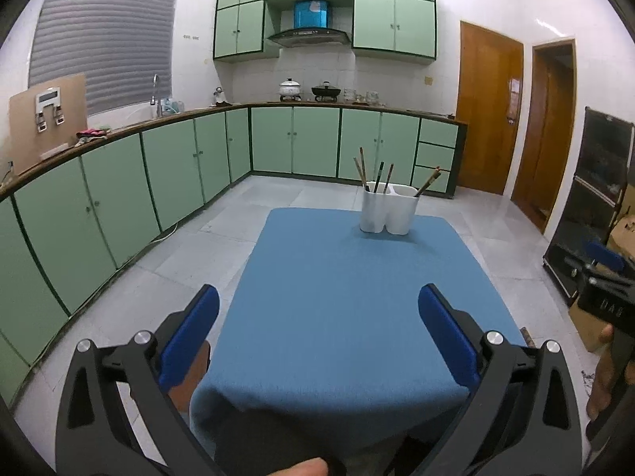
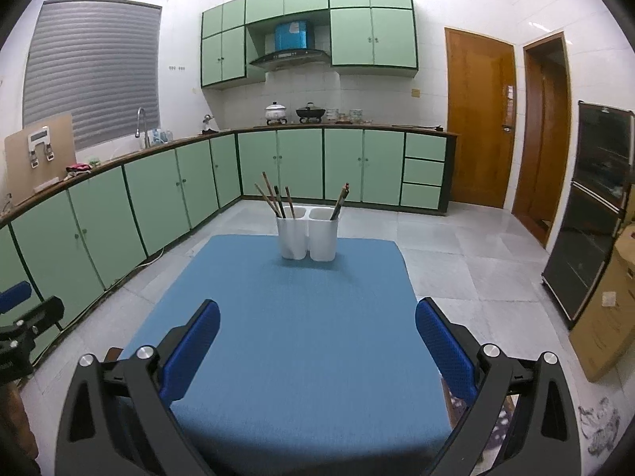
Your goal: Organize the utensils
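Observation:
A white two-compartment holder (image 1: 389, 211) (image 2: 308, 234) stands at the far end of a table covered in blue cloth (image 1: 349, 301) (image 2: 293, 325). Several chopsticks (image 1: 373, 172) (image 2: 274, 198) stand in its left compartment, and a few chopsticks (image 1: 429, 181) (image 2: 340, 200) lean in the right one. My left gripper (image 1: 317, 317) is open and empty above the near end of the table. My right gripper (image 2: 317, 329) is open and empty, also over the near end. The right gripper shows at the right edge of the left wrist view (image 1: 603, 273).
Green cabinets (image 1: 166, 170) under a wooden counter run along the left and back walls. A black glass cabinet (image 2: 591, 214) and cardboard boxes (image 2: 607, 317) stand to the right. Two wooden doors (image 2: 480, 119) are at the back right. Tiled floor surrounds the table.

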A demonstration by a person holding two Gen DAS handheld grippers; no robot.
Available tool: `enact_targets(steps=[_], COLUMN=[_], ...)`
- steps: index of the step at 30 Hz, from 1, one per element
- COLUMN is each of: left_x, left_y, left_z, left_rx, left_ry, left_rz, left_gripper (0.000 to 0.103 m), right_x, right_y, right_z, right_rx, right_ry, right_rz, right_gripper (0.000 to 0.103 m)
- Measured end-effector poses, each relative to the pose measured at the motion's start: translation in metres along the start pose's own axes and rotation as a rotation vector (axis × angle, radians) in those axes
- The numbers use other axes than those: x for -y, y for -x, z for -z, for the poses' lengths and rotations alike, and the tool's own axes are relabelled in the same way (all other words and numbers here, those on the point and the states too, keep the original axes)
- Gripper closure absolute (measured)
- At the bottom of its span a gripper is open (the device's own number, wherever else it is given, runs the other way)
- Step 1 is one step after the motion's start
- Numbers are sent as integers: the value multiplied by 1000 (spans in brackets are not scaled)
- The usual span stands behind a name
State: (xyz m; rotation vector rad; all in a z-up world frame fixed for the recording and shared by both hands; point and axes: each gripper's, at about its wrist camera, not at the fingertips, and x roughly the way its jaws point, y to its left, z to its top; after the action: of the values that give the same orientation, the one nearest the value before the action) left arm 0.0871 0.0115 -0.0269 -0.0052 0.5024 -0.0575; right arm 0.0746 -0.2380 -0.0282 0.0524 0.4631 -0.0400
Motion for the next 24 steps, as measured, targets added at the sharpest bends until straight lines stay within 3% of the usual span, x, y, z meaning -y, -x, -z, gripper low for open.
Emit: enact_targets(steps=[12, 24], left_x=[-2, 4], left_y=[100, 138], left_z=[27, 43], left_rx=[57, 77], left_ry=[43, 50], left_rz=[-33, -51], left_gripper=[6, 6], right_x=[-15, -12], right_y=[96, 135], right_z=[23, 34], right_rx=[67, 108], right_ry=[12, -11], right_rz=[22, -12], right_gripper=[6, 6])
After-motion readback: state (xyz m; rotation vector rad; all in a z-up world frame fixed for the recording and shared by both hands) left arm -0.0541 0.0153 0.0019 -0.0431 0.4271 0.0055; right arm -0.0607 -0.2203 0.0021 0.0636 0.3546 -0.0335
